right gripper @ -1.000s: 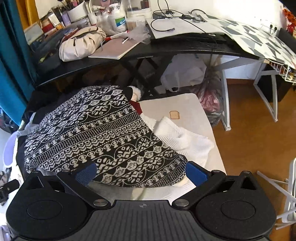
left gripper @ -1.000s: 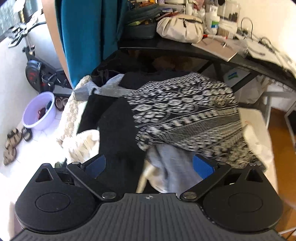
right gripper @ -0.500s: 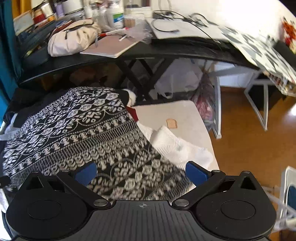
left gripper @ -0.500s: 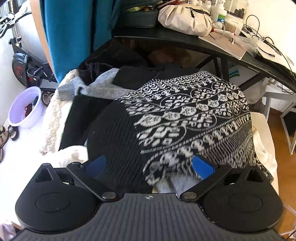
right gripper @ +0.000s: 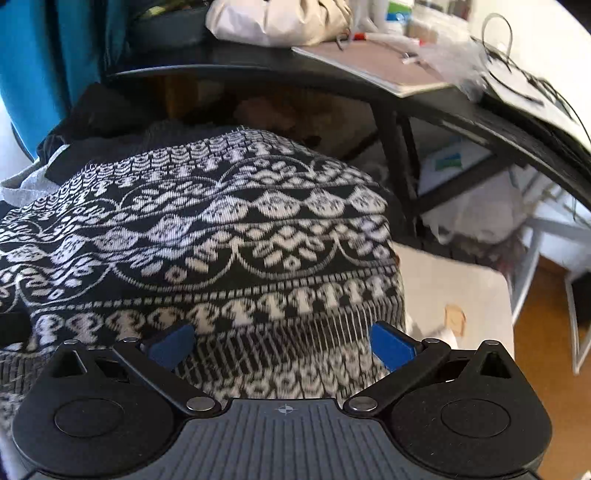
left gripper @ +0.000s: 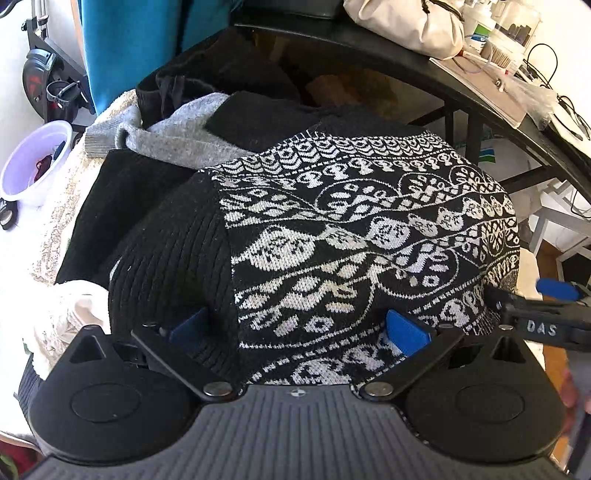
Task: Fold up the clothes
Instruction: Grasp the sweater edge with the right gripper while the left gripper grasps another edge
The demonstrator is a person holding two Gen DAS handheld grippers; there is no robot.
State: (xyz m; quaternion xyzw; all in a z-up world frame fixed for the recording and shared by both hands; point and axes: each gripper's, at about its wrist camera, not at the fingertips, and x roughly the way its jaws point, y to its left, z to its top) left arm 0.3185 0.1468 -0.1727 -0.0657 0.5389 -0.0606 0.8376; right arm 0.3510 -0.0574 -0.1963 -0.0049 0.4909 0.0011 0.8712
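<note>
Left wrist: we hover both grippers over the patterned sweater point(left gripper: 369, 229), fingers spread.
Left gripper point(left gripper: 295, 328) and right gripper point(right gripper: 280, 347) released; sweater tops the clothes pile, just before the black desk point(left gripper: 461, 85).

The left gripper point(left gripper: 295, 328) sits at six o'clock with its jaws spread wide over a black-and-white patterned sweater point(left gripper: 369, 229), which drapes across a heap of clothes. A grey knit point(left gripper: 166, 140) lies at ten o'clock beside black garments point(left gripper: 258, 118). The right gripper point(left gripper: 546, 306) enters at three o'clock, at the sweater's edge. A black desk point(left gripper: 424, 70) curves from twelve to two, carrying a beige bag point(left gripper: 406, 22).
</note>
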